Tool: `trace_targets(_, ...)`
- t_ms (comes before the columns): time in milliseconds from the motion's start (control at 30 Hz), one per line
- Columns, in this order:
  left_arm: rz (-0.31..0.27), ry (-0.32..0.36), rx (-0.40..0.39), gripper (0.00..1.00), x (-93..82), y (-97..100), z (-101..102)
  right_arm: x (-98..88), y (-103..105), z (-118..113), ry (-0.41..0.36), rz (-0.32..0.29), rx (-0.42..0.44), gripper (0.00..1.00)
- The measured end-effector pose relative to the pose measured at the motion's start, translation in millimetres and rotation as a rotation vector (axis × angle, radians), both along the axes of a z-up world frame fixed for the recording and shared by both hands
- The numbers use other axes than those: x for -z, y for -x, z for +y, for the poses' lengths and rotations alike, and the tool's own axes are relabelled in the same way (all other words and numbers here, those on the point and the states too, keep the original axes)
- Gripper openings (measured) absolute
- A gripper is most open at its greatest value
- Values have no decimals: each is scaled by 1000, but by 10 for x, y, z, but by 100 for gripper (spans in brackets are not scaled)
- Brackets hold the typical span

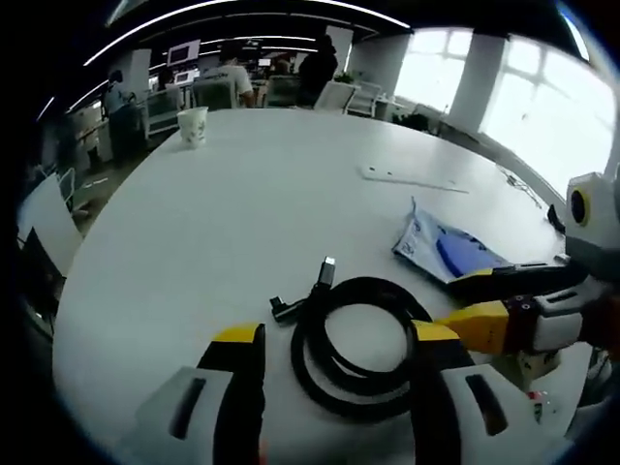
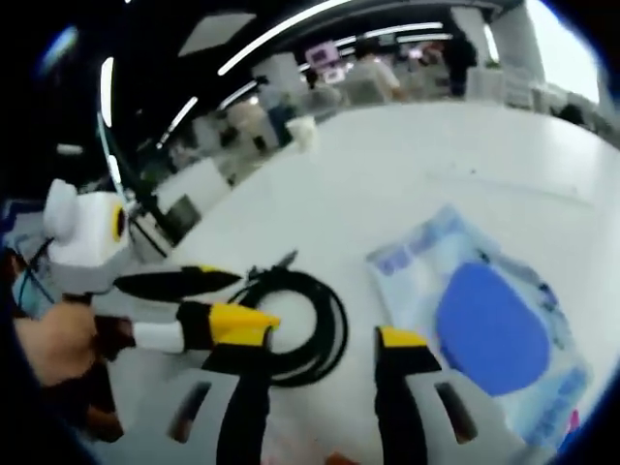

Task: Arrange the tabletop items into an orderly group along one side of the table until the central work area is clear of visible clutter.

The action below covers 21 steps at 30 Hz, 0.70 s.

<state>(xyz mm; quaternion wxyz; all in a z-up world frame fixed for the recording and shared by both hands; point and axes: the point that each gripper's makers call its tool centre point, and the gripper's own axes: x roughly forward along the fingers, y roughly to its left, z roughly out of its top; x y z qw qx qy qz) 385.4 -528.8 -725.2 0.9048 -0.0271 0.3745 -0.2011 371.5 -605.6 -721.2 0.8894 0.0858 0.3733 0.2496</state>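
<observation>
A coiled black cable [image 1: 356,341] lies on the white table [image 1: 242,213], between and just ahead of my left gripper's [image 1: 337,337] open jaws. Its plug end [image 1: 325,272] points away from me. To its right lies a blue and white plastic packet [image 1: 448,252]. My right gripper [image 1: 467,302] comes in from the right, open, its tips beside the coil's right edge. In the right gripper view my right gripper [image 2: 320,354] stands open over the table, with the cable [image 2: 312,329] to its left and the packet [image 2: 494,329] to its right. The left gripper [image 2: 232,302] is open at the coil.
A white paper cup [image 1: 192,126] stands at the table's far left edge, and the cup [image 2: 305,132] is small and far off in the right gripper view. A flat white strip [image 1: 412,179] lies far right. Chairs and people are beyond the table. A hand [image 2: 58,344] holds the left gripper.
</observation>
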Motion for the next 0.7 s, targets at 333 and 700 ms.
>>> trace_targets(333, 9, -23, -4, 51, 73, 17, -3, 76, -37, 18, 8, 9, -2, 36)
trace_targets(700, -14, -49, -18, 42, 77, -42, 3, 178, -36, 74, 90, -29, -79, 17)
